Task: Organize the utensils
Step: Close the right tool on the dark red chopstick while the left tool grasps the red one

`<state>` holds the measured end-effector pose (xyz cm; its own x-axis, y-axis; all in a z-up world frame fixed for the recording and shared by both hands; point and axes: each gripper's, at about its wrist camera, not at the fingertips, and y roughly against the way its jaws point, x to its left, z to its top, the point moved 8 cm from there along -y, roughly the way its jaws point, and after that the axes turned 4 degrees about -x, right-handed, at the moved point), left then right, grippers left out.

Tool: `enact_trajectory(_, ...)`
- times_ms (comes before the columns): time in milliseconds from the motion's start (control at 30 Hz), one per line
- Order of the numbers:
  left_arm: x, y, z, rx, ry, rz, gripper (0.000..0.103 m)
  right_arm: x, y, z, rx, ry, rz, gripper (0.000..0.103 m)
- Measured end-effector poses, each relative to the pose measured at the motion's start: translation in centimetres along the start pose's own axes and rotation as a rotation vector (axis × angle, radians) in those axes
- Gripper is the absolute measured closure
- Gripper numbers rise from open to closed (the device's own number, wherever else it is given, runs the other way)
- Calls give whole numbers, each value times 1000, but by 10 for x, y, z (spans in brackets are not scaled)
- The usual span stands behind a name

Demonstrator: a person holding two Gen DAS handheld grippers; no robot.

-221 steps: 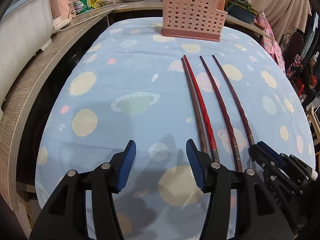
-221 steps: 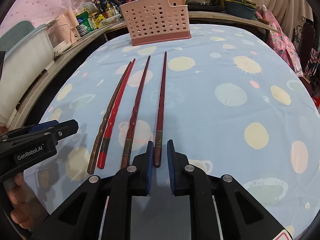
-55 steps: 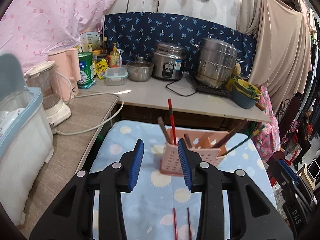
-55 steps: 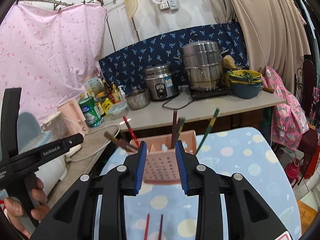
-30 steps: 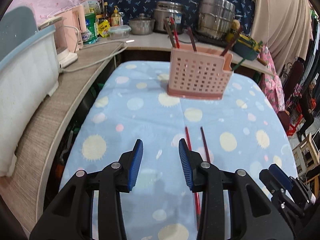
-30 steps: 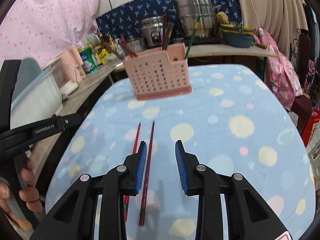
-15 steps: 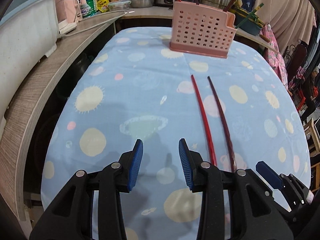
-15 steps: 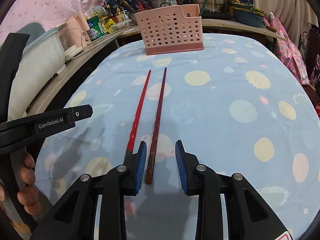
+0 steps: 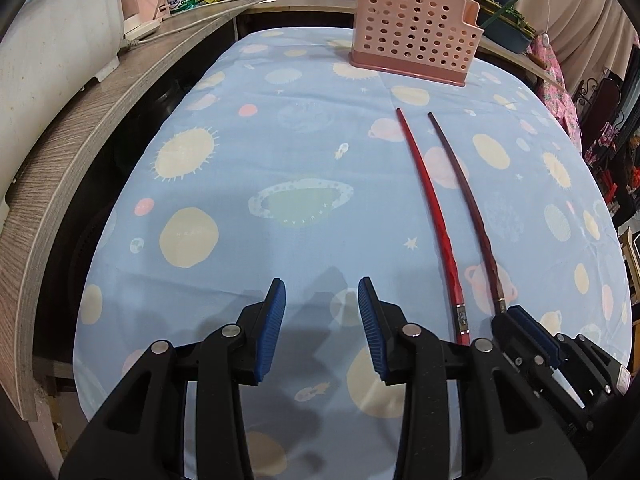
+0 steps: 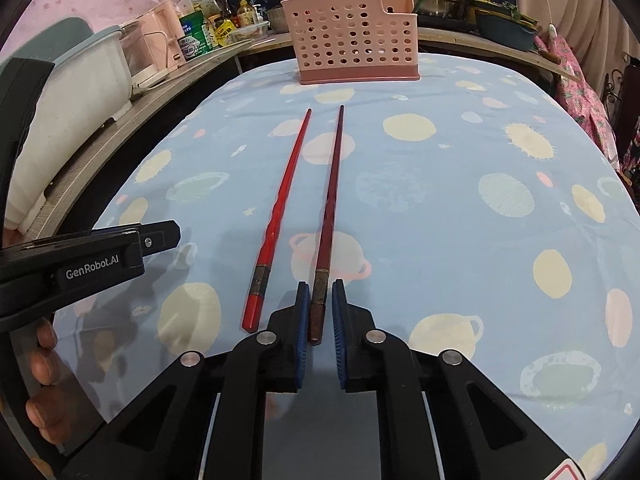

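The dark red chopstick lies at mid-frame on the space-print tablecloth, beside the bright red chopstick, below the pink perforated utensil holder. It is judged light, stiff and slippery, so its thick banded end is the place to be gripped. The right gripper, tilted downward, has just been closing its jaws onto that end. The left gripper hovers at lower centre, narrowly parted, with nothing held.

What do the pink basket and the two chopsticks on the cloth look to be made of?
Pink basket: matte moulded plastic, going by its even punched holes. Bright red chopstick and dark red chopstick: glossy, probably lacquered wood or plastic, each with a metallic-looking band near the thick end.
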<state>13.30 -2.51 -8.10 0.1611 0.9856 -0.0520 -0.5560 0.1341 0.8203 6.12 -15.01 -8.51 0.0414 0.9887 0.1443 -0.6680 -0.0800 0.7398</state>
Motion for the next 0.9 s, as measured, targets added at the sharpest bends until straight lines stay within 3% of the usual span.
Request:
enact_trajectory(100,-3,1,-1,-2,-6,-3,59,-4,1,-1,-5,-5,-5,96)
enact_trajectory(167,-6,4,0,-15,-7,-4,46,-7,3,-2,-9,-2,-16,96)
enact_trajectory(600,-55,3,-12,1,-96,-69,40,-41,19,-11,-18,-95,-40,96)
enact_trajectory(900,-65,-11,-21,36,-133,-46,42,-42,19,-11,-20,-98,-32,96)
